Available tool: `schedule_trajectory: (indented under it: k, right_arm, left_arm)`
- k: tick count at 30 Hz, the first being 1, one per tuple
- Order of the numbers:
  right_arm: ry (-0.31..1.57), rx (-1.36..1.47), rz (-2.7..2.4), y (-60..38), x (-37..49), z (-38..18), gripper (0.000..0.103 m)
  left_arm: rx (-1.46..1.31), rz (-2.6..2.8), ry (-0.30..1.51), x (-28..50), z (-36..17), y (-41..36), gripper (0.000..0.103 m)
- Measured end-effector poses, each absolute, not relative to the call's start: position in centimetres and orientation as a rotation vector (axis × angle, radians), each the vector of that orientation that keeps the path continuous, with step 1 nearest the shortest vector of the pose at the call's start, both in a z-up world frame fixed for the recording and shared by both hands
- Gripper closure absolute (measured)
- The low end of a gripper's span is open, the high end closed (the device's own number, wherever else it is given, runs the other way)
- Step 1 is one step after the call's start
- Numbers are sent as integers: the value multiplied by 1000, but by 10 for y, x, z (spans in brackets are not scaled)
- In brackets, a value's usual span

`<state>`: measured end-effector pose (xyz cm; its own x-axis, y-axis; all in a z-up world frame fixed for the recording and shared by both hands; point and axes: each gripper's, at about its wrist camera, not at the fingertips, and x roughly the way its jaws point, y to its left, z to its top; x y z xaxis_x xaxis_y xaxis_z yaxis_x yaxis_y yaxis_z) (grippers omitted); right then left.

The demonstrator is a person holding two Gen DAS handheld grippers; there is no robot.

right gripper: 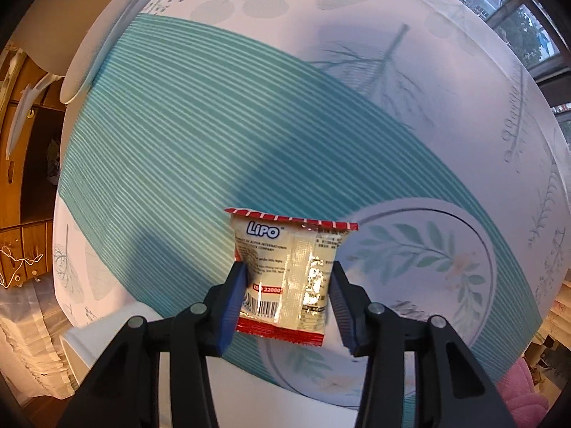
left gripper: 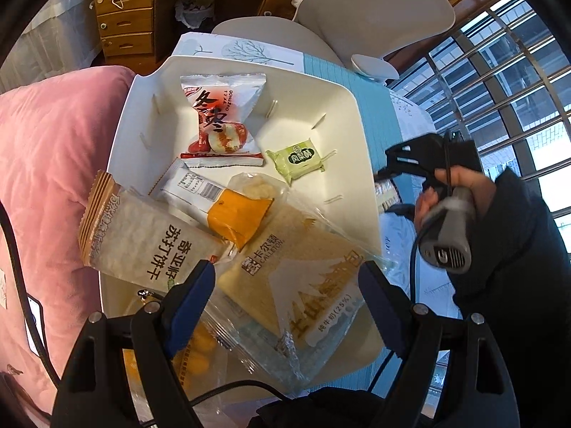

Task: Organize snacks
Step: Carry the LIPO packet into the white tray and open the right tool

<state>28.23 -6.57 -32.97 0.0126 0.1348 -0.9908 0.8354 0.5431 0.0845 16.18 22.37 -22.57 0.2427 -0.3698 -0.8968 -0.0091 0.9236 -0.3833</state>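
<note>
A white tray holds several snack packs: a red-and-white jujube pack, a small green pack, an orange-and-white pack, a soda cracker pack and a large clear bread pack. My left gripper is open above the bread pack at the tray's near side. My right gripper is shut on a Lipo snack packet, held above the tablecloth. In the left wrist view the right gripper sits at the tray's right edge.
The table wears a white and teal cloth. A pink cushion lies left of the tray. A white chair and wooden drawers stand behind. A window with bars is at the right.
</note>
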Motion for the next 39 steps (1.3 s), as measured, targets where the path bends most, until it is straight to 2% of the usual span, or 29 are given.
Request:
schedule_trajectory:
  k: [7, 16, 25, 35, 39]
  right_arm:
    - [1458, 895, -628, -71, 246, -311, 57]
    - [1383, 875, -495, -69, 226, -258, 57]
    - [1364, 824, -282, -22, 224, -225, 57]
    - [1334, 773, 0, 28, 219, -217, 56]
    - [1322, 730, 51, 31, 209, -211, 49]
  left_arm:
    - [-344, -271, 1274, 148, -215, 221, 21]
    - [-352, -298, 1229, 132, -198, 219, 21]
    - [-398, -295, 1197, 116, -194, 224, 21]
    - [-421, -229, 1182, 86, -188, 229, 21]
    - [-413, -197, 1158, 70, -180, 221, 21]
